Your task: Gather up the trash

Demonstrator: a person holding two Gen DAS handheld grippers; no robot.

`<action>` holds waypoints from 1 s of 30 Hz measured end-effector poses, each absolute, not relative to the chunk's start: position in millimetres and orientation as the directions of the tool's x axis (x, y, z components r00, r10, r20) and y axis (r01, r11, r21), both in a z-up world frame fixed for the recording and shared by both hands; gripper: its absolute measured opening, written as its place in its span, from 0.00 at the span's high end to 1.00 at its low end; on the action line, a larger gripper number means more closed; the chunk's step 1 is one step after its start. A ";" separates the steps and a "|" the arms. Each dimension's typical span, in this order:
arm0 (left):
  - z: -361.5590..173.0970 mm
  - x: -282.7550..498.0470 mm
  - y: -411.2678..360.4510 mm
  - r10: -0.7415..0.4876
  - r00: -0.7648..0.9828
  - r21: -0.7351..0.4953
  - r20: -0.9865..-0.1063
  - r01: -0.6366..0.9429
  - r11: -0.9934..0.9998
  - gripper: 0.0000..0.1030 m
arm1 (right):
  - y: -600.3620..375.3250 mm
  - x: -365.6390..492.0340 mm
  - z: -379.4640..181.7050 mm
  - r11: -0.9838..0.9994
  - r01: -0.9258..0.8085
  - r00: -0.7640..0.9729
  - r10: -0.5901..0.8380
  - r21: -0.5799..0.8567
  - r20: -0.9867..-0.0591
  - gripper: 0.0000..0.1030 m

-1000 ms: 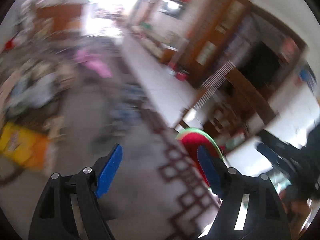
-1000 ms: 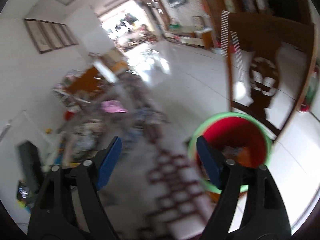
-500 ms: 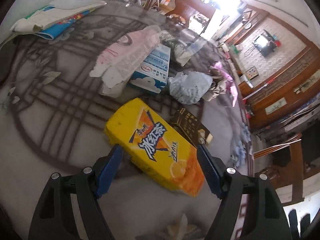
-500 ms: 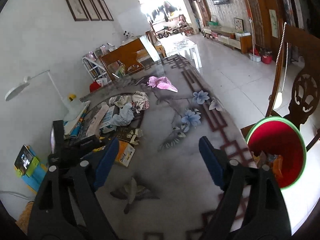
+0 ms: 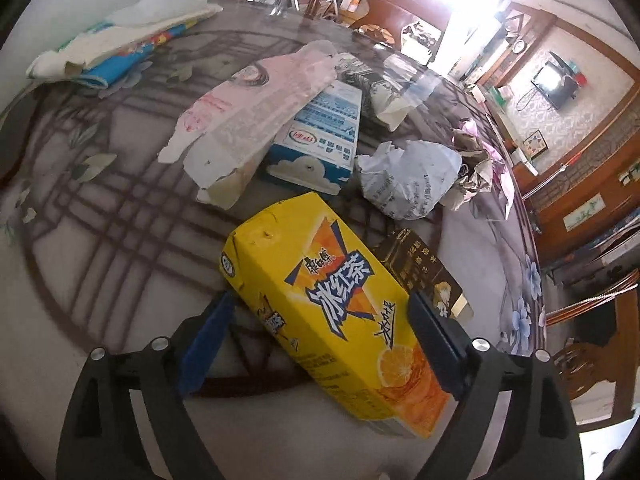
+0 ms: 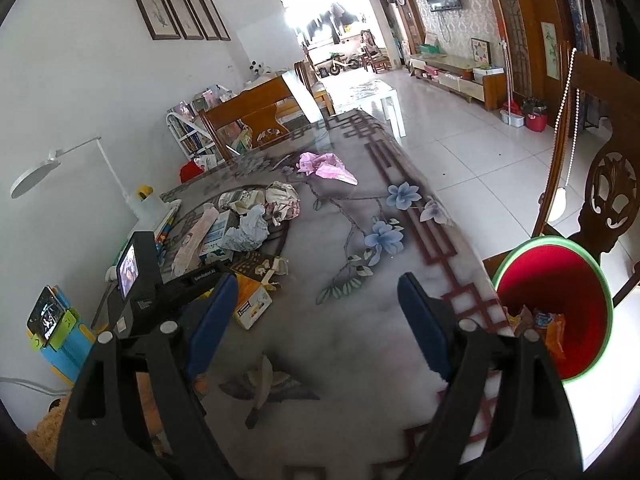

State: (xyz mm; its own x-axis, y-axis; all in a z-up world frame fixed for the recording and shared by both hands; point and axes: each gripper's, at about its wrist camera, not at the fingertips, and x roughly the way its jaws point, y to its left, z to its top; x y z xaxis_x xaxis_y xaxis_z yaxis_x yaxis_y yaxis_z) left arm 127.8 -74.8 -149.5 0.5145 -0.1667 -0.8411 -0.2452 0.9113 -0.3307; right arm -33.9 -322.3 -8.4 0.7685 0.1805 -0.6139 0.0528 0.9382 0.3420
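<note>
A yellow iced-tea carton [image 5: 332,300] lies flat on the glass-topped table [image 5: 100,240]. My left gripper [image 5: 320,332] is open, its blue fingers on either side of the carton, not pressing it. Behind the carton lie a blue-white milk carton [image 5: 320,136], a pink wrapper [image 5: 256,100], crumpled paper [image 5: 408,180] and a dark gold-printed box [image 5: 420,268]. My right gripper [image 6: 316,320] is open and empty above the table. A red bin with a green rim [image 6: 556,300] stands past the table's right edge with wrappers inside. The left gripper's body [image 6: 160,288] shows over the yellow carton [image 6: 252,300].
A pink crumpled bag [image 6: 326,166] lies further down the table. A white desk lamp [image 6: 36,176] and booklets [image 5: 120,40] are by the wall. A carved wooden chair [image 6: 600,184] stands behind the bin. Tiled floor lies to the right.
My left gripper swung from the bin side to the trash pile and closed in on the yellow carton, which now lies between its fingers. My right gripper steadied over the table.
</note>
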 end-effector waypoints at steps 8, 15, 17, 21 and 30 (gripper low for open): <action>-152.7 133.7 -68.7 -0.246 0.482 -0.408 -0.841 -0.265 0.874 0.24 | -308.1 -25.8 -15.0 0.951 0.000 0.752 0.204 0.309 -0.627 0.22; -139.5 103.5 -42.1 -0.329 0.489 -0.462 -0.808 -0.179 0.868 0.82 | -289.6 -14.0 -28.1 0.963 -0.060 0.702 0.227 0.261 -0.675 0.22; -130.0 90.0 -36.5 -0.300 0.474 -0.408 -0.828 -0.142 0.902 1.00 | -286.1 -14.2 -29.2 0.966 -0.070 0.695 0.225 0.248 -0.683 0.22; -121.5 66.6 -19.9 -0.314 0.471 -0.422 -0.824 -0.142 0.895 1.00 | -291.3 -19.9 -24.9 0.963 -0.047 0.715 0.218 0.265 -0.664 0.22; -88.2 41.1 -29.0 -0.363 0.539 -0.466 -0.760 -0.063 0.882 0.42 | -296.9 -46.7 15.7 0.959 0.072 0.714 0.141 0.272 -0.686 0.22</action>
State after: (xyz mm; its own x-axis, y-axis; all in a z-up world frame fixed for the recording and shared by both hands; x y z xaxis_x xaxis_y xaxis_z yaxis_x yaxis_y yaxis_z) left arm 41.1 -29.0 -88.2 0.5395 -0.3630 -0.7597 -0.0629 0.8824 -0.4663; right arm -46.7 -296.9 15.7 0.7143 0.1408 -0.6855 0.0723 0.9595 0.2724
